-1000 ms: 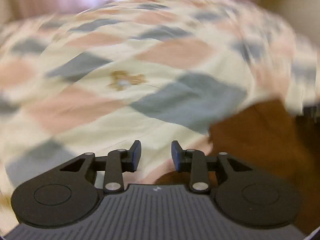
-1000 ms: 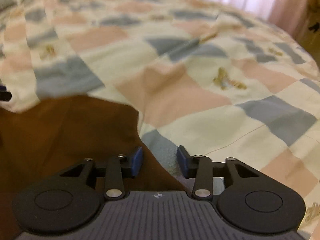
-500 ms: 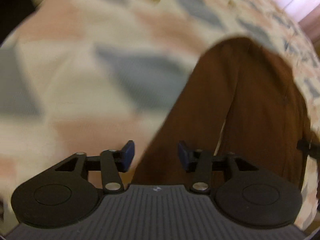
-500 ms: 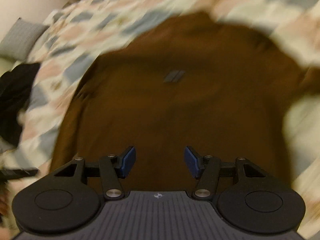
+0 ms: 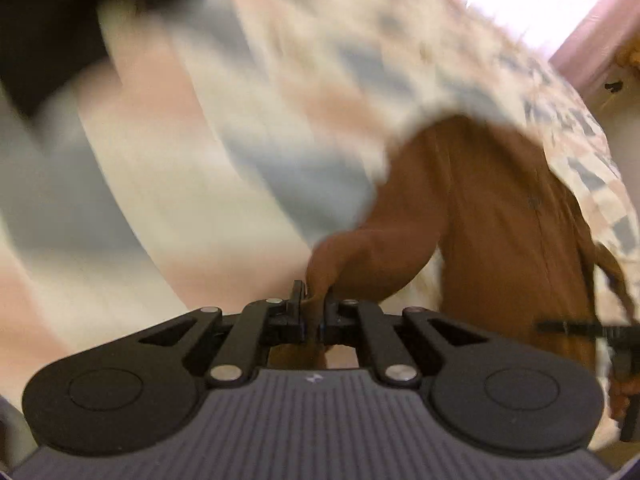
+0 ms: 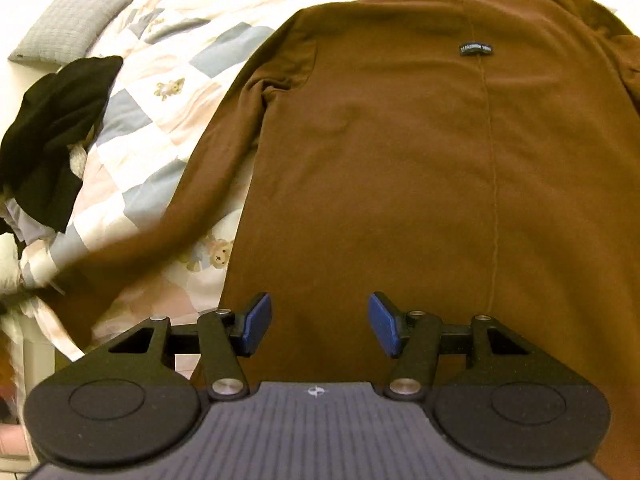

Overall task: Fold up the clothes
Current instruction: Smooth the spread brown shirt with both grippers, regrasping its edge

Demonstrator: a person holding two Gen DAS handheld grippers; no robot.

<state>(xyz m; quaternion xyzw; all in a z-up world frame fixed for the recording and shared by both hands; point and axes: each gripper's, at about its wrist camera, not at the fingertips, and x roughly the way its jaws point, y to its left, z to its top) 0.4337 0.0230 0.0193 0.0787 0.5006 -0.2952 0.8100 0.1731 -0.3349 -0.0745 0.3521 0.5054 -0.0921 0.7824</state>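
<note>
Brown coat (image 6: pixel 400 160) sleeve edge (image 5: pixel 320 276), left claw (image 5: pixel 311 312) clamped

Bed with patchwork quilt (image 6: pixel 168 60). On it: brown coat (image 6: pixel 400 160) spread flat, black garment (image 6: pixel 52 120) bunched at left edge, grey cushion (image 6: pixel 68 28) beyond.

One brown jacket (image 6: pixel 380 140), one black garment (image 6: pixel 56 128), one grey pillow (image 6: pixel 68 28) — one patchwork quilt (image 6: pixel 160 92), two grippers.
</note>
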